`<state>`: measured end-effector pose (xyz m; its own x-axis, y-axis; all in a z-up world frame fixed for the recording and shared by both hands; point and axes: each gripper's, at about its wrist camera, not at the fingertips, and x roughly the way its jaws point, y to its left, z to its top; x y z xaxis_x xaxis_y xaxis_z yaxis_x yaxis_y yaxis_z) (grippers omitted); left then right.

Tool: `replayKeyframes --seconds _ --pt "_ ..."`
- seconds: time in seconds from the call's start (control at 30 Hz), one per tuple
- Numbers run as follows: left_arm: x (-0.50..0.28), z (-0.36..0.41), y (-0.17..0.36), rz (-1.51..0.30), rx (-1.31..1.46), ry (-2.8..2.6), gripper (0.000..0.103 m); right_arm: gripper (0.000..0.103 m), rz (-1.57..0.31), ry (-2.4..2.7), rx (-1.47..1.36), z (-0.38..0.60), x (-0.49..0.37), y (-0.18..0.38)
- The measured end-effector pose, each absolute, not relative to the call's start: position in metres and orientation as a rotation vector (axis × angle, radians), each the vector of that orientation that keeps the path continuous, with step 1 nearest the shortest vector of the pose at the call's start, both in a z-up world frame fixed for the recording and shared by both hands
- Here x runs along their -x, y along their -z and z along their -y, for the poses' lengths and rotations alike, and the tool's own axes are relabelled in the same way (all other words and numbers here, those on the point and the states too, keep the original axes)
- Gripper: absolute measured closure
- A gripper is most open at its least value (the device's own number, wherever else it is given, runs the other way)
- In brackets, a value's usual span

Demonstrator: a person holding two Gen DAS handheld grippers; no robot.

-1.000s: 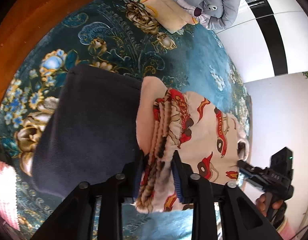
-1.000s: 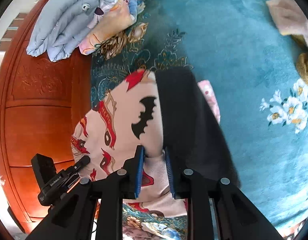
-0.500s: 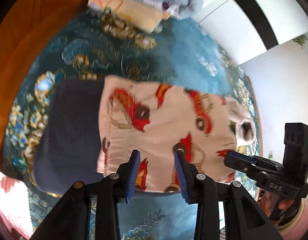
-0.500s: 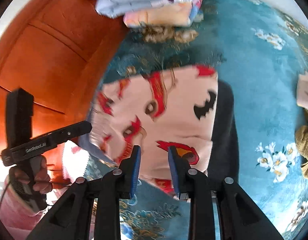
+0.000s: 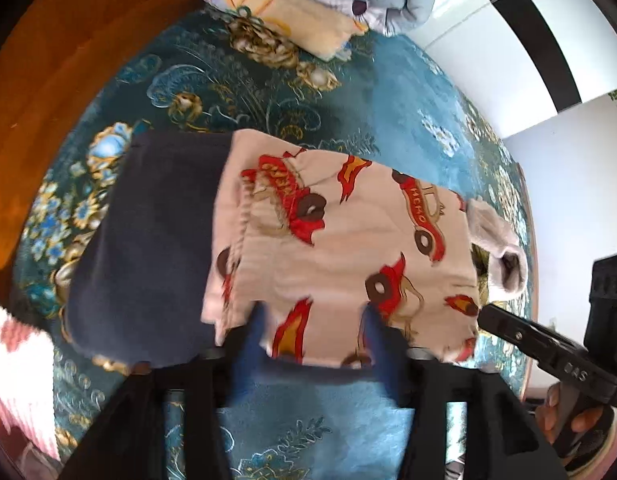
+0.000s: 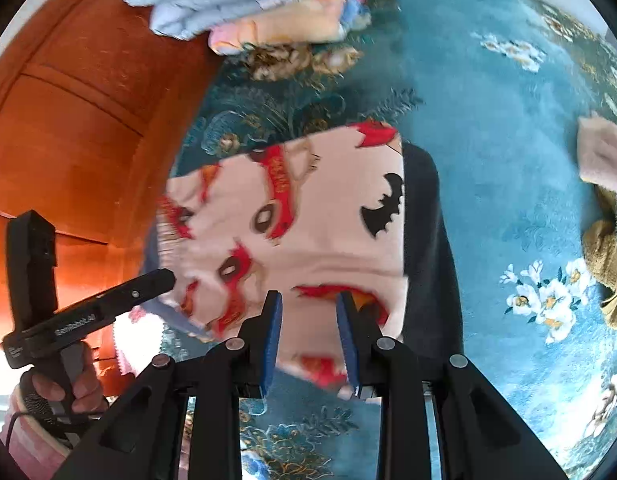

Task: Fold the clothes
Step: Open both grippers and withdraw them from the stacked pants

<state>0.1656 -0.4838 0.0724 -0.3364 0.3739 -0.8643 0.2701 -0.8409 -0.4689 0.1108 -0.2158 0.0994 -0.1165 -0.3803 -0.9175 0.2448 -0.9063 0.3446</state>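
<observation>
1. The printed garment [image 5: 340, 248], cream with red cars and flames, lies folded flat on a dark blue garment [image 5: 148, 240], both on the teal flowered bedspread [image 5: 388, 92], straight ahead of both tools.
2. The left gripper [image 5: 312, 320] is letting go: its jaws are opening and blurred. The near hem shows between its blue pads [image 5: 252, 332], but they no longer seem to press it.
3. The right gripper [image 6: 308, 320] is part open, with the near edge of the print in the gap. No pad visibly pinches the cloth, so it looks released.
4. To do the step well, the person would probably let both pairs of jaws clear the hem fully before drawing back, so the top layer is not dragged off the fold.
5. Pulling straight back and slightly up would likely keep the edges square. The loose cuff [image 5: 496, 248] at the far right may still want tucking in.
6. Readable writing: "HERO" on a printed car [image 5: 422, 208]. The other tool's body [image 6: 80, 320] carries white lettering that seems to read "GenRobot.AI". A black bat shape [image 6: 382, 208] has no text.
</observation>
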Motion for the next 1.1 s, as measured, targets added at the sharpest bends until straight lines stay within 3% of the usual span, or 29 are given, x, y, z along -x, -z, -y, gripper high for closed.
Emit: replayKeyframes --seconds 0.03,0.1,0.27,0.33,0.47,1.1 --pt "-0.172 0.482 -0.076 0.865 1.764 -2.377 0.024 0.071 0.154 2.077 -1.738 0.215 -0.117 -0.106" --pt "-0.186 0.472 -0.079 0.824 1.755 -2.402 0.022 0.062 0.155 2.080 -1.736 0.216 -0.137 -0.110" --pt "-0.214 0.452 -0.079 0.770 1.752 -2.449 0.008 0.022 0.178 2.061 -1.757 0.211 -0.183 -0.100" --pt "-0.222 0.447 -0.078 0.773 1.749 -2.476 0.000 0.015 0.169 2.065 -1.782 0.210 -0.196 -0.096" --pt "-0.234 0.434 -0.082 0.693 1.753 -2.546 0.000 0.004 0.125 2.104 -1.760 0.212 -0.214 -0.101" --pt "-0.273 0.390 -0.093 0.344 1.731 -2.729 0.000 0.000 -0.231 2.394 -1.452 0.219 -0.264 -0.122"
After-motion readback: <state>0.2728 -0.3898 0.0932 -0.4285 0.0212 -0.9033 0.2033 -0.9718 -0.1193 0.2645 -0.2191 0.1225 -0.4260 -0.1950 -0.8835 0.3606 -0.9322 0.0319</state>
